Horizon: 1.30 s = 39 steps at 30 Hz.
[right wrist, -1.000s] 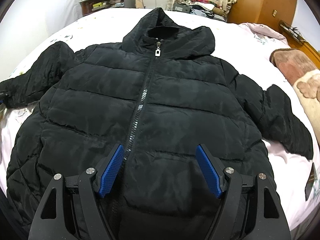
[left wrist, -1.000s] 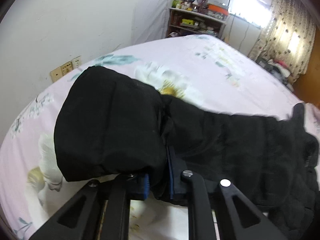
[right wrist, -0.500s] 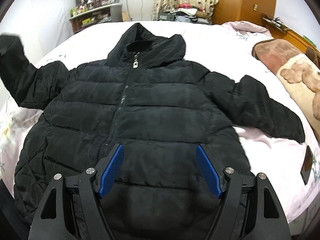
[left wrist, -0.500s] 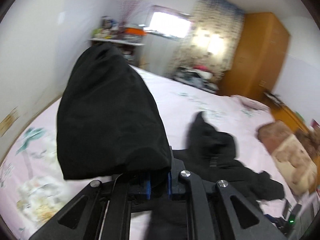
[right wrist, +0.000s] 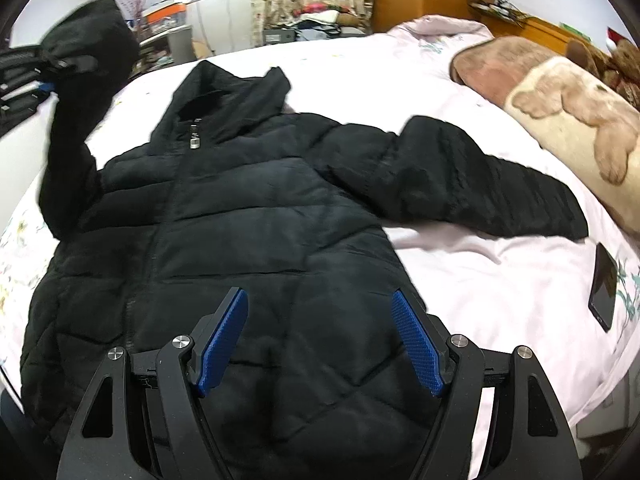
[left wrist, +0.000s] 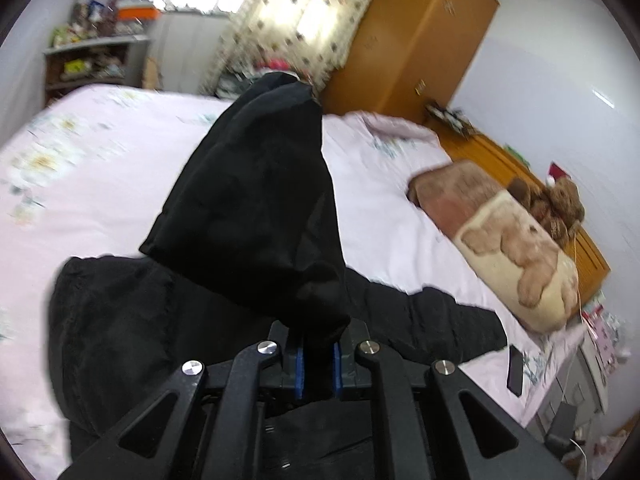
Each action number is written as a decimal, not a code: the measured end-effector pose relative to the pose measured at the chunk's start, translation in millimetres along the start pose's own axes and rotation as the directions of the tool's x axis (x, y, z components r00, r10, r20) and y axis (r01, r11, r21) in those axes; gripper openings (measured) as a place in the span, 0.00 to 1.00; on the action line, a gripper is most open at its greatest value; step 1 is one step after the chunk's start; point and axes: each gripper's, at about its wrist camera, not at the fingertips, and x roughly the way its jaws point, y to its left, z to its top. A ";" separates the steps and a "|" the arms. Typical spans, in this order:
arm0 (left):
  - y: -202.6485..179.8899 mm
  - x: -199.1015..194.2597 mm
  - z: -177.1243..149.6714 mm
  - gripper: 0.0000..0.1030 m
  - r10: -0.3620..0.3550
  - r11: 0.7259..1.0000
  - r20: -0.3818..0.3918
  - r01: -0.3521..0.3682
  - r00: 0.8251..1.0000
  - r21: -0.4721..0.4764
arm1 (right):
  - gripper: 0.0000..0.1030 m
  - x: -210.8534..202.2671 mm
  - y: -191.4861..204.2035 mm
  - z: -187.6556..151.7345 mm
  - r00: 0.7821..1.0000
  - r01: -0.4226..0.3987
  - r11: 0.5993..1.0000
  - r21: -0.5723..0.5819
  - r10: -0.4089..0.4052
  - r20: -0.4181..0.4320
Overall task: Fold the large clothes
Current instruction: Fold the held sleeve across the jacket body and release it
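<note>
A black hooded puffer jacket lies front up on the pink bed, zipped, hood toward the far side. My left gripper is shut on the cuff of the jacket's left sleeve and holds it raised above the jacket body; it also shows in the right wrist view at the upper left. The other sleeve lies flat, stretched out to the right. My right gripper is open and empty, hovering over the jacket's lower hem.
A dark phone lies on the bed sheet at the right. A brown bear-print pillow sits at the far right. A wooden wardrobe, curtains and a cluttered shelf stand beyond the bed.
My left gripper has lifted the sleeve off the bed and swung it up and toward the jacket body. My right gripper stayed open over the hem and shifted slightly.
</note>
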 end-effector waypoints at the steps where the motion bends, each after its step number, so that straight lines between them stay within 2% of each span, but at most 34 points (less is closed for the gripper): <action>1: -4.5 7.2 -7.4 0.10 -0.007 1.000 -0.018 0.007 1.000 0.000 | 0.72 3.5 -4.3 0.1 1.000 0.004 1.000 0.007 -0.004 -0.005; 5: -2.7 49.4 -27.2 0.11 -0.019 1.000 -0.112 0.017 0.994 -0.022 | 0.72 11.6 -14.3 -0.8 1.000 0.013 1.000 0.017 -0.013 -0.019; 7: 3.4 64.0 -38.1 0.15 -0.022 0.999 -0.149 0.016 0.989 -0.041 | 0.72 15.0 -17.4 -0.4 1.000 0.014 1.000 0.023 -0.013 -0.021; 9: 3.8 73.6 -43.0 0.29 -0.050 0.998 -0.193 0.040 0.980 -0.057 | 0.72 17.7 -18.6 0.5 1.000 0.012 1.000 0.024 -0.012 -0.021; 10: 3.8 75.9 -45.0 0.49 -0.064 0.997 -0.215 0.051 0.975 -0.065 | 0.72 18.7 -18.4 1.4 1.000 0.010 1.000 0.025 -0.010 -0.020; 11: 4.1 73.3 -45.7 0.64 -0.084 0.995 -0.223 0.069 0.971 -0.073 | 0.72 19.4 -18.1 3.3 1.000 0.004 1.000 0.027 -0.004 -0.017; 14: 1.8 54.8 -43.1 0.71 -0.138 0.989 -0.198 0.125 0.970 -0.076 | 0.72 17.1 -13.8 12.2 1.000 -0.012 1.000 0.028 0.012 0.009; 16: 5.6 31.8 -35.7 0.72 -0.157 0.987 -0.176 0.147 0.972 -0.069 | 0.72 13.9 -8.3 21.6 0.999 -0.025 0.999 0.025 0.024 0.039; 18: 11.5 1.2 -26.8 0.72 -0.153 0.988 -0.111 0.151 0.982 -0.025 | 0.72 13.4 -0.9 32.9 0.997 -0.038 0.999 0.016 0.037 0.062; 19: 18.2 -13.0 -22.9 0.72 -0.125 0.992 -0.076 0.126 0.989 0.000 | 0.72 13.6 3.3 38.3 0.997 -0.041 0.999 0.005 0.041 0.072; 21: 40.3 -37.3 -16.0 0.72 -0.014 0.999 -0.014 0.015 1.000 0.043 | 0.72 17.2 15.1 53.9 0.993 -0.063 0.998 -0.025 0.065 0.093; 22: 55.8 -45.7 -14.0 0.71 0.058 0.997 0.005 -0.059 0.998 0.057 | 0.72 20.8 19.7 60.2 0.992 -0.076 0.997 -0.035 0.079 0.097; 23: 72.0 -50.1 -13.4 0.71 0.125 0.990 0.007 -0.125 0.992 0.065 | 0.72 27.1 26.3 68.5 0.990 -0.090 0.995 -0.051 0.095 0.100; 24: 88.9 -51.8 -13.2 0.69 0.183 0.981 0.004 -0.183 0.983 0.065 | 0.66 34.3 32.2 75.7 0.990 -0.096 0.993 -0.067 0.102 0.100; 25: 103.6 -51.9 -13.5 0.61 0.228 0.972 -0.001 -0.228 0.974 0.061 | 0.56 43.9 39.5 83.5 0.990 -0.096 0.991 -0.090 0.105 0.098; 26: 124.3 -50.6 -16.2 0.51 0.283 0.958 -0.020 -0.282 0.959 0.045 | 0.51 57.3 47.1 92.6 0.990 -0.098 0.989 -0.113 0.108 0.088; 28: 159.9 -45.4 -24.2 0.41 0.340 0.940 -0.071 -0.342 0.938 -0.007 | 0.38 91.7 57.4 109.4 0.993 -0.105 0.986 -0.128 0.111 0.041; 29: 175.3 -43.3 -30.3 0.37 0.352 0.934 -0.088 -0.355 0.932 -0.032 | 0.36 105.4 58.4 113.6 0.994 -0.106 0.986 -0.126 0.110 0.021; 31: 190.3 -38.5 -44.0 0.36 0.384 0.920 -0.094 -0.389 0.918 -0.042 | 0.35 141.2 59.2 122.6 0.995 -0.093 0.989 -0.111 0.090 -0.032; 34: 201.5 -36.6 -65.5 0.35 0.378 0.923 -0.088 -0.382 0.922 -0.044 | 0.35 181.3 56.3 121.4 0.993 -0.089 0.991 -0.102 0.080 -0.085; 39: 197.8 -28.5 -75.4 0.35 0.397 0.917 -0.079 -0.400 0.914 -0.015 | 0.35 204.8 53.4 116.8 0.990 -0.105 0.991 -0.086 0.096 -0.099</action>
